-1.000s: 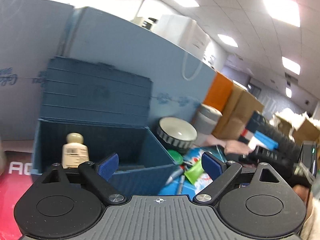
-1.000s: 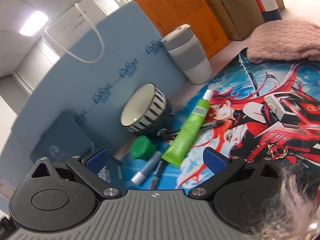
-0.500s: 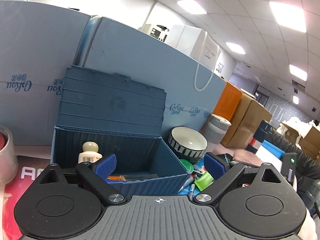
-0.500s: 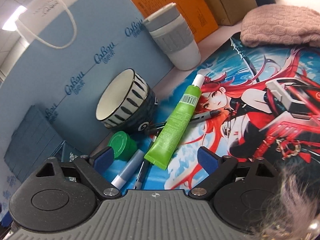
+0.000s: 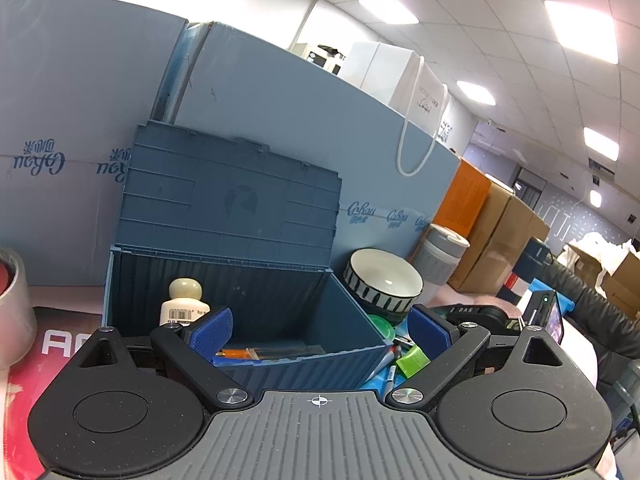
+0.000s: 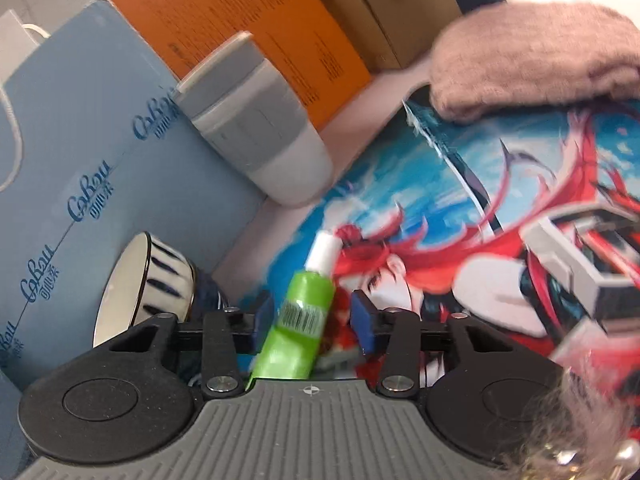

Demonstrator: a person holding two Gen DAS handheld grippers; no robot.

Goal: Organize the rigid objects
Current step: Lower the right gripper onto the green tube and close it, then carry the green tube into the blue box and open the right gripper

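R gripper (image 6: 312,320) has its fingers straddling the green tube (image 6: 302,320) on the printed mat (image 6: 460,184). Jaws narrowed around it, left pad looks touching, small gap on the other side, so not a firm pinch yet as far as I can tell; tube looks to be lying on the mat, cap pointing away from cam

L gripper (image 5: 320,326) fingers spread wide, nothing between them, hovering in front of the open blue box (image 5: 248,300)

Progress, my read: early-mid. In box already: 1 cream-cap bottle (image 5: 184,304) upright at back left, 1 orange pen-like thing (image 5: 236,354), maybe more flat stuff on the floor, can't resolve. Still out on the mat beside the box: green tube, 1 green round lid (image 5: 382,326), at least 2 pens/markers (image 5: 390,364) (partly hidden by the finger, count unsure)

Others, 1 each: striped bowl (image 5: 384,280), grey cup w/ lid (image 5: 442,258), pink knit cloth (image 6: 536,52) (soft, likely not part of this), tape roll (image 5: 12,304) at far left

Left to do: close on tube, carry to box, then lid + pens
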